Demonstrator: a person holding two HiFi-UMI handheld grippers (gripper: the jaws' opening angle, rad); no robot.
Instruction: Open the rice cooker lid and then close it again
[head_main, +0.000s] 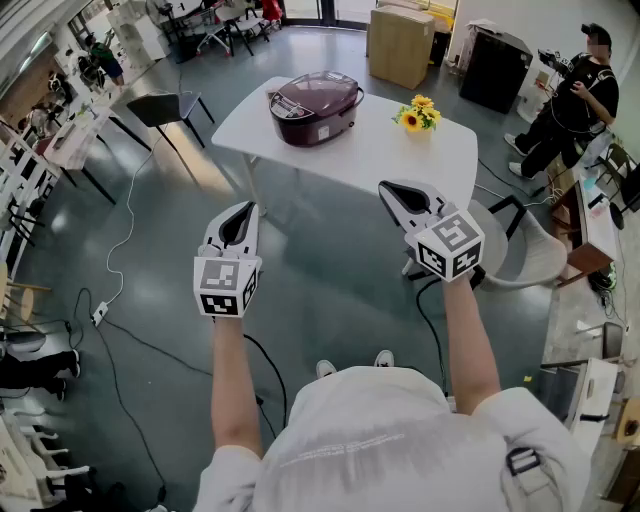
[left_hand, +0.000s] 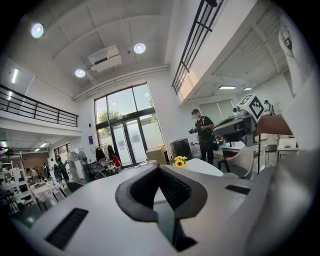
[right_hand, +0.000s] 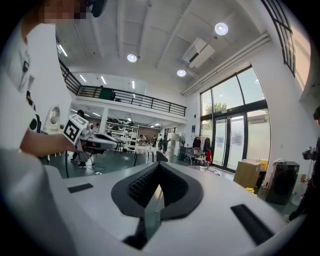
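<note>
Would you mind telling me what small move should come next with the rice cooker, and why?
Probably step toward the table and reach for the rice cooker: its lid looks closed, and both the left hand-held gripper and right hand-held gripper are shut, empty and well short of it.

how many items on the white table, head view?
2: the rice cooker at the table's left end, lid shut; the sunflowers toward its far right edge. Something small behind the cooker could be hidden.
</note>
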